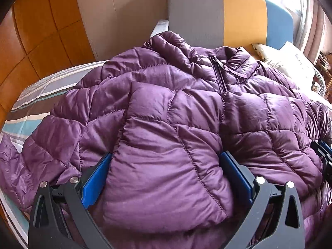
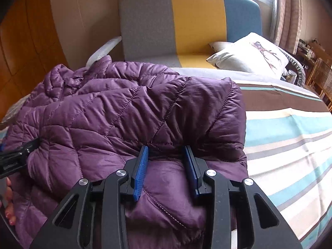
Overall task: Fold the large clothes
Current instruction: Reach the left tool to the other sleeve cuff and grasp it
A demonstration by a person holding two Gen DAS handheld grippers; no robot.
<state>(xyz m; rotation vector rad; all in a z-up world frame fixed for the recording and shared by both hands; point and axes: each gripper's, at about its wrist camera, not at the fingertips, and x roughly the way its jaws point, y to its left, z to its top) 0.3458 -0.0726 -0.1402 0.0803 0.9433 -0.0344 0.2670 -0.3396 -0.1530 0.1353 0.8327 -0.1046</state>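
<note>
**Purple quilted jacket gripped at its near edge by both grippers**

A puffy purple jacket (image 1: 166, 108) lies spread across a bed, its shell glossy and finely wrinkled, stitched into soft padded squares and diamonds. A dark zipper (image 1: 220, 76) runs down from a stand-up collar at the far end, toward the headboard. The fabric is bunched and layered on itself, with a thick fold raised along the near side.

The left gripper (image 1: 166, 166) has its blue-padded fingers spread wide around a fat pillow of quilting, which fills the gap from pad to pad; the pads press into the fabric on both sides. The right gripper (image 2: 167, 161) is set narrower, its blue pads (image 2: 142, 166) clamped on a pinched ridge of the jacket's folded edge, the padding bulging up between and before them. Each gripper's black frame shows at the edge of the other's view (a few fingertips of a hand (image 2: 9, 203) also peek in low on the left of the right wrist view).

Under the jacket is a striped bedspread (image 2: 290, 137) in bands of teal, cream, grey and brown, smooth and flat to the right of the jacket. Behind stands an upholstered headboard (image 2: 186, 20) in grey, mustard and blue panels. A white pillow (image 2: 249, 56) with a printed figure leans near it, well clear of the jacket. Wood-panelled wall (image 1: 37, 31) fills the left, curtains (image 2: 290, 10) and a wicker chair (image 2: 321, 76) the right.
</note>
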